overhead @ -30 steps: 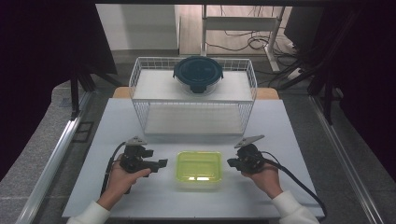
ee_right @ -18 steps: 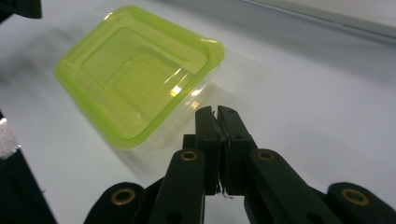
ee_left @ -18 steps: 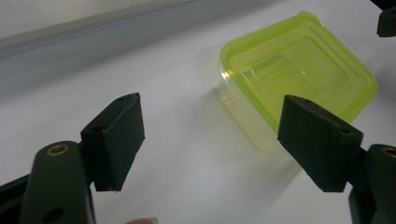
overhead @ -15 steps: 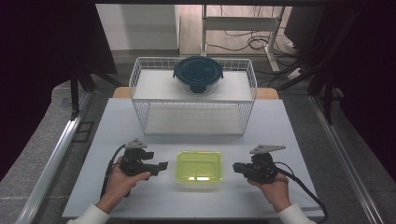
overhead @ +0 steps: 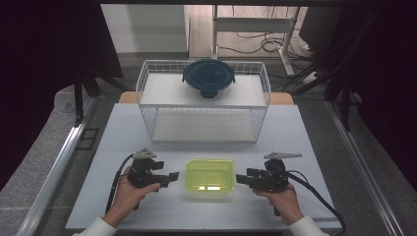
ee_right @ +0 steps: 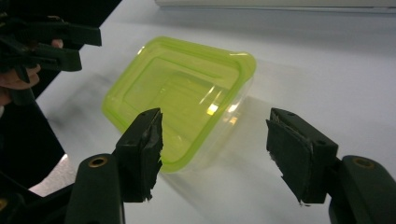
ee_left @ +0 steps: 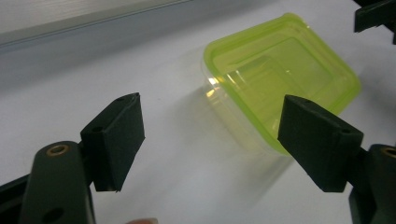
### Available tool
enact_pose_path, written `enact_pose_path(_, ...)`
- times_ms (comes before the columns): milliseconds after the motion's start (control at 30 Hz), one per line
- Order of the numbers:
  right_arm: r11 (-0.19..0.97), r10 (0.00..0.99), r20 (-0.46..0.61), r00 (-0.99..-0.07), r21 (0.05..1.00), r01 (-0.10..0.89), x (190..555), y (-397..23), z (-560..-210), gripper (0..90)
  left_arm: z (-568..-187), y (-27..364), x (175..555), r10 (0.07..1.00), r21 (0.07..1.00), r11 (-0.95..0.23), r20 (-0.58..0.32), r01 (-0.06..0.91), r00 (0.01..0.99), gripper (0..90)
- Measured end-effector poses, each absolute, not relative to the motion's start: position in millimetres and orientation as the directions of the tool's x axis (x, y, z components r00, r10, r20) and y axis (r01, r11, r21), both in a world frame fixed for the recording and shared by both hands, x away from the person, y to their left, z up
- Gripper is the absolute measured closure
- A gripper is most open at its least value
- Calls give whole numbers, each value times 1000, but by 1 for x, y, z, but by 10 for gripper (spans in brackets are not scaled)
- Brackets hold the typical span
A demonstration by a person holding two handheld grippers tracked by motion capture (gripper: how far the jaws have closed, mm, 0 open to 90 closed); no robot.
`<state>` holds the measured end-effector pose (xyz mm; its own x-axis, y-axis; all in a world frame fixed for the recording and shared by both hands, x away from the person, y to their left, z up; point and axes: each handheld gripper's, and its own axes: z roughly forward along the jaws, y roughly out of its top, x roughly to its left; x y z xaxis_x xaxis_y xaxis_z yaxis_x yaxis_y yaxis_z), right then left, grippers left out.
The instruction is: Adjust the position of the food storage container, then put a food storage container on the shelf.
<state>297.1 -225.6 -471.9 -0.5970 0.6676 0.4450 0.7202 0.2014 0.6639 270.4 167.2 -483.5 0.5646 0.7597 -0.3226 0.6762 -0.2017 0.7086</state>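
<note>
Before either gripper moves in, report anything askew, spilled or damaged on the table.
Nothing spilled or askew. The green-lidded container sits flat and closed. One oddity: the right gripper has worn pads, ragged and chipped at the edges.

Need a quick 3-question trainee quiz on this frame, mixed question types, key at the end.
1. True or false: the green-lidded container sits on the table between the left tongs and the right tongs.
2. Where is the dark round lidded bowl? A) on top of the white wire rack B) under the rack C) beside the green container
3. Fill in: the right tongs have just been opening and their pads grip ____.

Key
1. True; both tongs point at it from either side, apart from it.
2. A
3. Nothing; the jaws stand open, short of the container.
</note>
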Motion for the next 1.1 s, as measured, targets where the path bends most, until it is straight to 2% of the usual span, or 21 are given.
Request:
enact_pose_path(233,170,651,494,-576,645,745,303,-224,-473,352,-484,162,270,750,699,-186,-353,690,559,216)
enact_pose_path(533,166,635,536,-556,609,776,310,-218,-480,387,-492,150,283,721,655,-155,-437,740,538,222)
enact_pose_path(833,162,642,561,-523,567,808,319,-214,-489,404,-503,145,298,685,573,-95,-556,814,471,260)
enact_pose_path(1000,145,628,598,-498,539,830,323,-210,-495,456,-511,148,304,656,515,-66,-623,855,425,318)
enact_pose_path(1100,147,621,613,-489,521,841,325,-207,-500,482,-514,147,305,654,499,-77,-628,863,422,349)
